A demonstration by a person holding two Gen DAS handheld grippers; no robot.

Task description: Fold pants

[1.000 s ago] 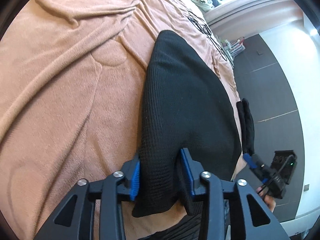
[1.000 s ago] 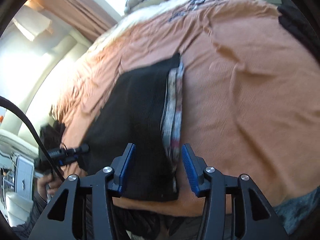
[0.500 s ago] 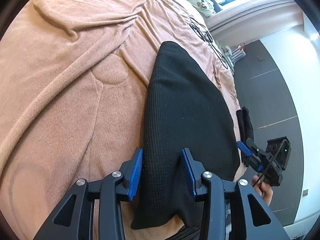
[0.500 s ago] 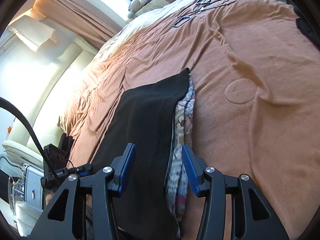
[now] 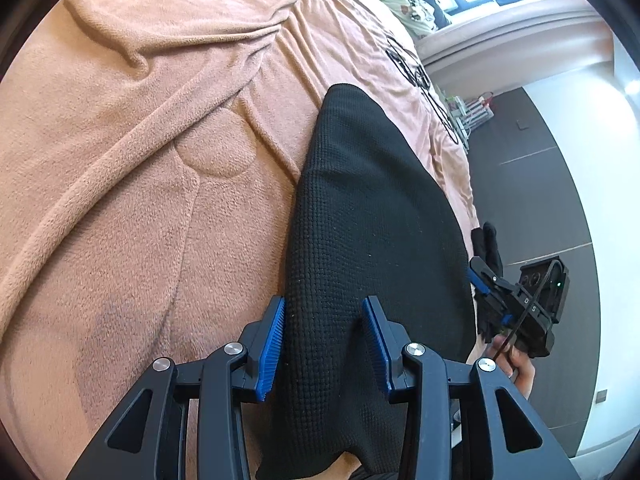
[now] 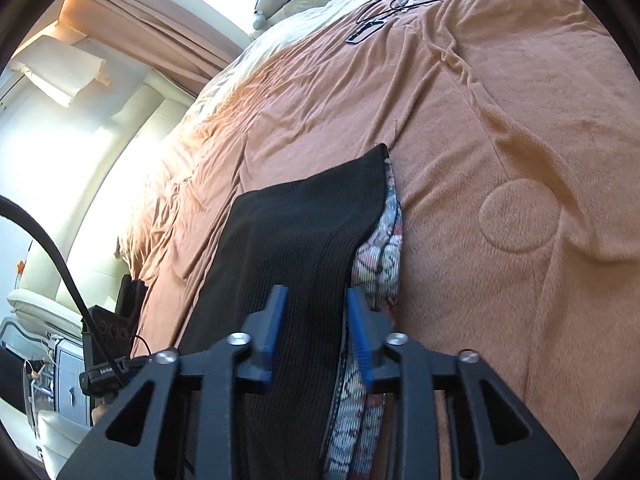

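- I am holding a gripper in each hand over a bed (image 5: 120,208) covered in a peach blanket.
- Black pants (image 5: 372,216) are lying folded on the blanket, running away from me toward the far end of the bed.
- My left gripper (image 5: 324,344) is clamping a raised fold of the near end of the pants, the blue pads pressing the black cloth from both sides.
- My right gripper (image 6: 316,336) is closing its jaws, with the pants' black cloth between the pads at the edge where a patterned lining (image 6: 380,256) is showing; the pads are meeting the cloth.
- In the left view, my right gripper is showing at the bed's right edge, beside the pants.
- Black cables (image 6: 404,4) are lying on the far part of the blanket, well apart from the pants.
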